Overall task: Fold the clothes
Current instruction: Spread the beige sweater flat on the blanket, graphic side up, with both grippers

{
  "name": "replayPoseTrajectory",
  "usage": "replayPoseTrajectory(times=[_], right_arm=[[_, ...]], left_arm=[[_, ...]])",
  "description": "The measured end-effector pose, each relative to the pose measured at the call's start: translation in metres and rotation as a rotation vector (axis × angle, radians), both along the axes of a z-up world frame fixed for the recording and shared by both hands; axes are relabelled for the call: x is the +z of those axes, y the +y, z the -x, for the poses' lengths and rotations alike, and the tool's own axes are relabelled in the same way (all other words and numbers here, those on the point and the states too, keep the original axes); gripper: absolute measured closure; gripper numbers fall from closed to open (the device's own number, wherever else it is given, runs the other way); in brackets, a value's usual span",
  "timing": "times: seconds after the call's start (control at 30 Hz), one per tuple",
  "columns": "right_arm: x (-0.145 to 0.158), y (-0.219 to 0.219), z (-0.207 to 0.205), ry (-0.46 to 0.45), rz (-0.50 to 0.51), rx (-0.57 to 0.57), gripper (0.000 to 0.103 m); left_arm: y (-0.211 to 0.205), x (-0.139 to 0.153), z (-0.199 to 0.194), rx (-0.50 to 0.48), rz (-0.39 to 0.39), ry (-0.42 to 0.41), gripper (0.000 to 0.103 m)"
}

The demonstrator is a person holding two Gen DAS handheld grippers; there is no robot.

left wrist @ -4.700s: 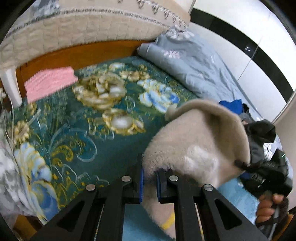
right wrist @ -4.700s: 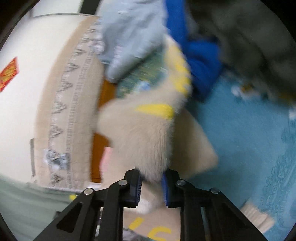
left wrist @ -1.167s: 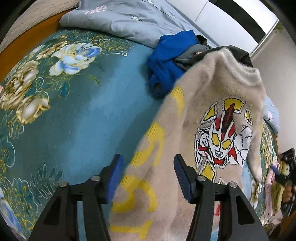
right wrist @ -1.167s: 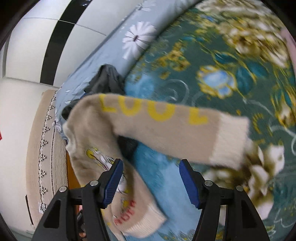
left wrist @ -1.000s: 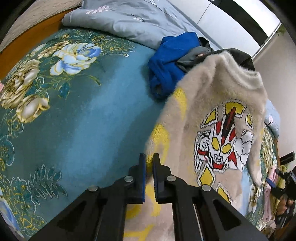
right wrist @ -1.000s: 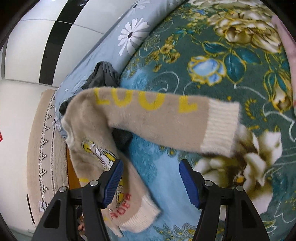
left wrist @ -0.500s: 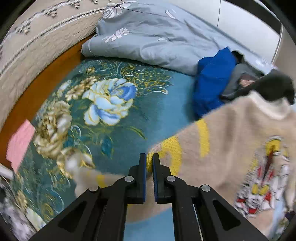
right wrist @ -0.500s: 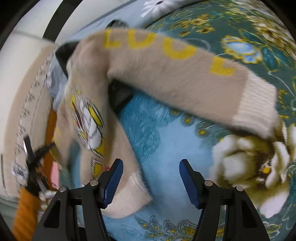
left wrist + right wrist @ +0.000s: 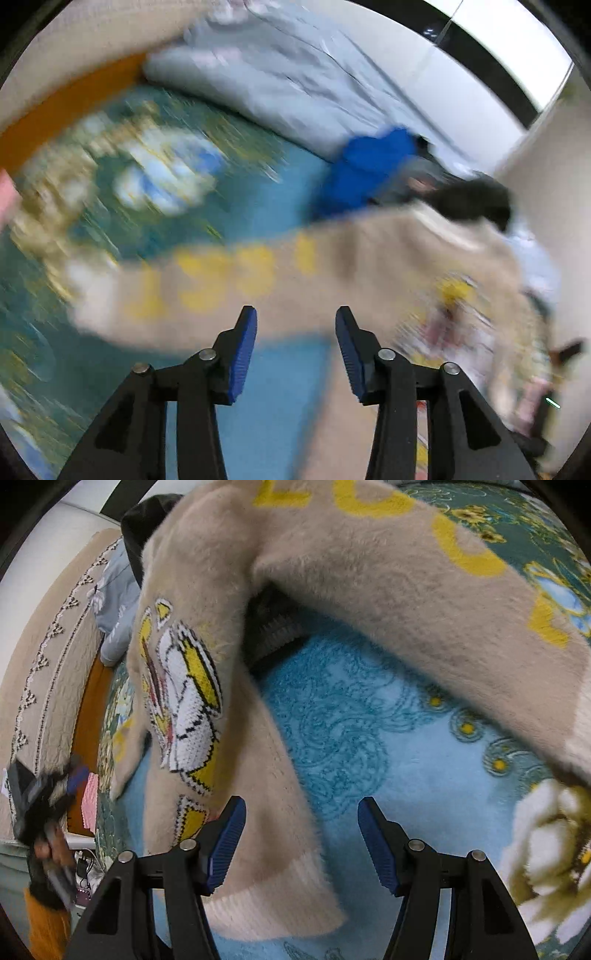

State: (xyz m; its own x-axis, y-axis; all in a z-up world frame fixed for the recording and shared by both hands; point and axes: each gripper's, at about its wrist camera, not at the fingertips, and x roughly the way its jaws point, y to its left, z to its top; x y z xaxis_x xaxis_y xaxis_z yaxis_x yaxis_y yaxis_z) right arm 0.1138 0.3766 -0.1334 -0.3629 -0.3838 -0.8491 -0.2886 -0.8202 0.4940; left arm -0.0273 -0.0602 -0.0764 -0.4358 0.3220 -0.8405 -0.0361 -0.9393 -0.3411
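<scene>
A fuzzy beige sweater (image 9: 369, 258) with yellow letters on its sleeves and a cartoon hero on the chest lies spread on the blue floral bedspread (image 9: 258, 206). In the blurred left wrist view one sleeve (image 9: 207, 284) stretches to the left just beyond my left gripper (image 9: 295, 350), which is open and empty. In the right wrist view the sweater's body (image 9: 207, 709) and ribbed hem lie under my open, empty right gripper (image 9: 299, 842); the other sleeve (image 9: 424, 583) runs to the right.
A blue garment (image 9: 369, 166) and dark clothes (image 9: 469, 199) lie heaped behind the sweater. A grey duvet (image 9: 288, 81) lies along the wall. The padded headboard (image 9: 48, 664) and a pink cloth (image 9: 88, 801) are at the left. The bedspread (image 9: 388, 738) shows between body and sleeve.
My left gripper was shut on the sleeve half a second ago; it has opened and let the sleeve drop, stretched to the left. My right gripper stays open and has moved closer over the sweater's hem.
</scene>
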Motion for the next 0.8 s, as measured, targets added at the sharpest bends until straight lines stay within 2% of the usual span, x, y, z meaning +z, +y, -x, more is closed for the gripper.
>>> replayPoseTrajectory(times=[0.13,0.2,0.27,0.3,0.4,0.43,0.47,0.5,0.53,0.67,0.8], right_arm=[[-0.001,-0.007,-0.001,-0.012,-0.018,-0.001,0.037],[-0.002,-0.011,-0.001,-0.019,-0.028,-0.001,0.038],[-0.002,-0.015,-0.002,-0.025,-0.037,0.0,0.052],[-0.002,-0.017,-0.002,-0.028,-0.041,0.0,0.057],[-0.002,-0.023,-0.003,-0.037,-0.055,0.0,0.082],[0.0,-0.022,-0.006,-0.038,-0.065,-0.004,0.091],[0.004,-0.019,-0.011,-0.03,-0.069,-0.016,0.092],[0.012,-0.016,-0.018,-0.013,-0.073,-0.031,0.092],[0.022,-0.012,-0.029,0.014,-0.089,-0.039,0.092],[0.058,-0.001,-0.082,0.105,-0.16,-0.035,0.093],[0.046,0.017,-0.126,0.027,-0.145,-0.022,0.094]], left_arm=[[0.022,-0.053,-0.032,-0.068,-0.04,-0.161,0.053],[0.031,-0.074,-0.041,-0.093,-0.036,-0.221,0.053],[0.039,-0.09,-0.046,-0.112,-0.04,-0.268,0.05],[0.043,-0.093,-0.047,-0.115,-0.032,-0.272,0.049],[0.048,-0.091,-0.047,-0.098,-0.04,-0.263,0.049],[0.049,-0.091,-0.047,-0.092,-0.049,-0.264,0.053],[0.05,-0.09,-0.046,-0.089,-0.054,-0.263,0.062],[0.053,-0.089,-0.046,-0.093,-0.042,-0.262,0.082],[0.056,-0.087,-0.046,-0.103,-0.028,-0.258,0.085],[0.067,-0.074,-0.048,-0.163,-0.009,-0.217,0.091],[0.081,-0.065,-0.054,-0.245,0.039,-0.194,0.091]])
